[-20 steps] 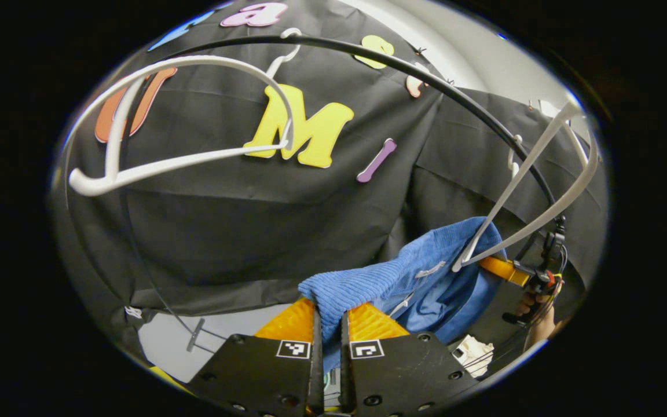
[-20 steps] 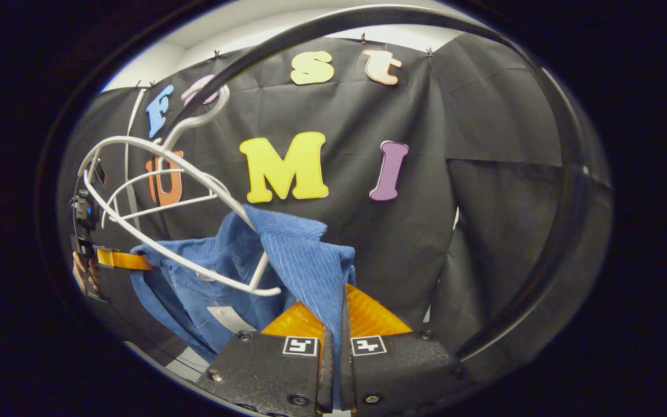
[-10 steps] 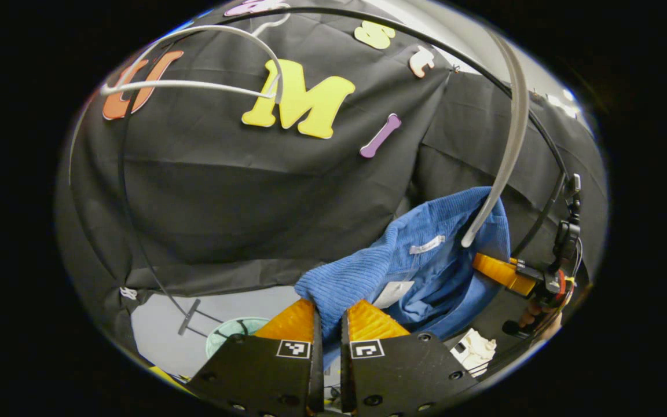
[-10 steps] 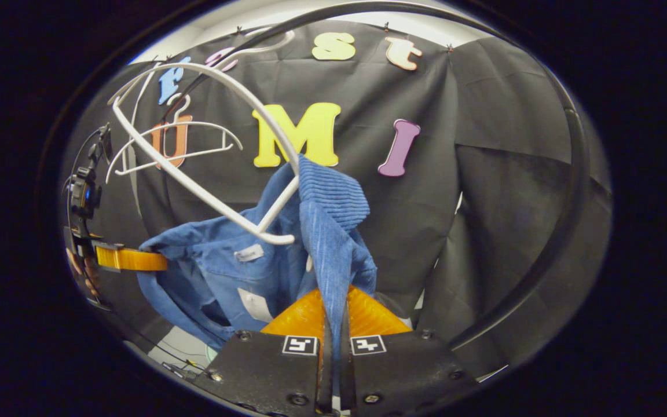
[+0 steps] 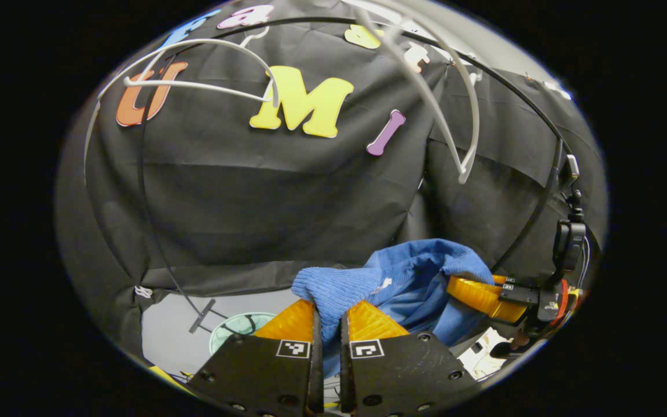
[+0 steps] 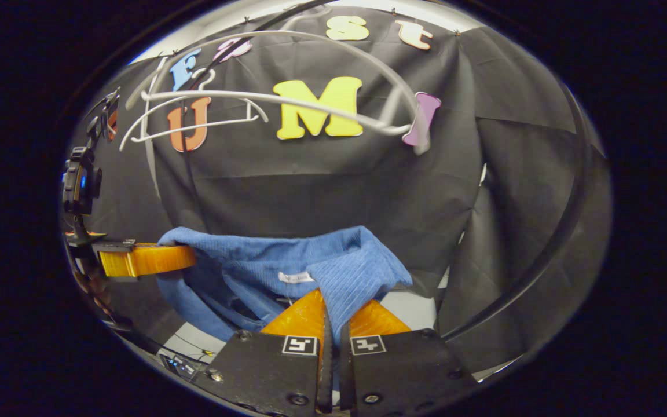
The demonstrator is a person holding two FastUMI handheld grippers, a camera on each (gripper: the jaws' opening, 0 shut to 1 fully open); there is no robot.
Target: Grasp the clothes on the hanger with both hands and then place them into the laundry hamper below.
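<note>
Black cloth wall (image 5: 264, 197), pale grey floor (image 5: 171, 341) below, white ceiling strip above.

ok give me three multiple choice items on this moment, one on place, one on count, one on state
1. Where is the blue ribbed knit garment relative to the white plastic hangers?
A. below them, off them
B. draped on one
C. above them

2. How many white hangers show in the right gripper view?
A. none
B. two
C. five

3. The right gripper is:
A. wide open
B. shut on the garment
C. gripping a hanger

Key: 1 A, the garment hangs clear beneath the bare hangers; 2 B, two frames show; 3 B, cloth is pinched between both fingers.
</note>
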